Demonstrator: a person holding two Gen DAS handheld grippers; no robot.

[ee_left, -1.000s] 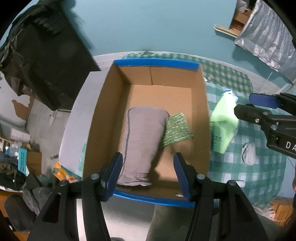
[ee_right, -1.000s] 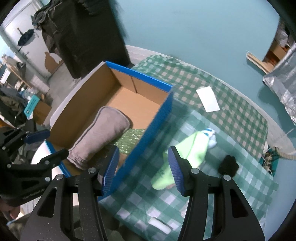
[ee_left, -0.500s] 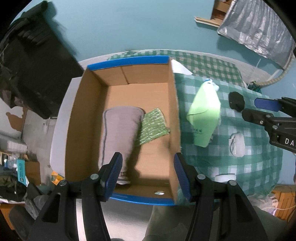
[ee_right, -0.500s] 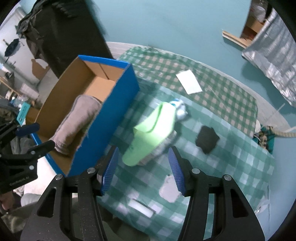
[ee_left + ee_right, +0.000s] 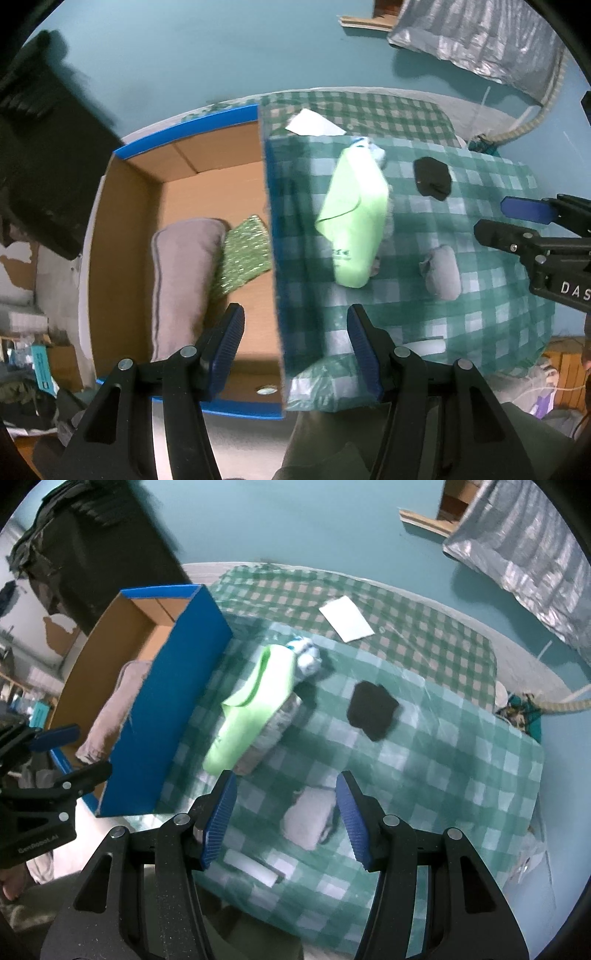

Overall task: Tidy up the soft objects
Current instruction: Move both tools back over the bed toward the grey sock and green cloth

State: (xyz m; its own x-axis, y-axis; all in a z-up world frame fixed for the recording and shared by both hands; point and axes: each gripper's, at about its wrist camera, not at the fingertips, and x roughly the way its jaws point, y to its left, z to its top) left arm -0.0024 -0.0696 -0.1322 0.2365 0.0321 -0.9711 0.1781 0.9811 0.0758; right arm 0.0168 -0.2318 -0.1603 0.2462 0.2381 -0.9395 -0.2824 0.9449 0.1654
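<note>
Checked tablecloth (image 5: 443,775) carries a grey bundle (image 5: 308,821) between the right gripper (image 5: 286,816)'s released, empty fingers (image 5: 218,812).

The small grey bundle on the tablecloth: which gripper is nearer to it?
Right. The right gripper hovers over the grey bundle; the left gripper is over the box wall.

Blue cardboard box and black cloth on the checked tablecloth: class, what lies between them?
In the right wrist view, a light green cloth bundle lies between the blue cardboard box and black cloth.
</note>
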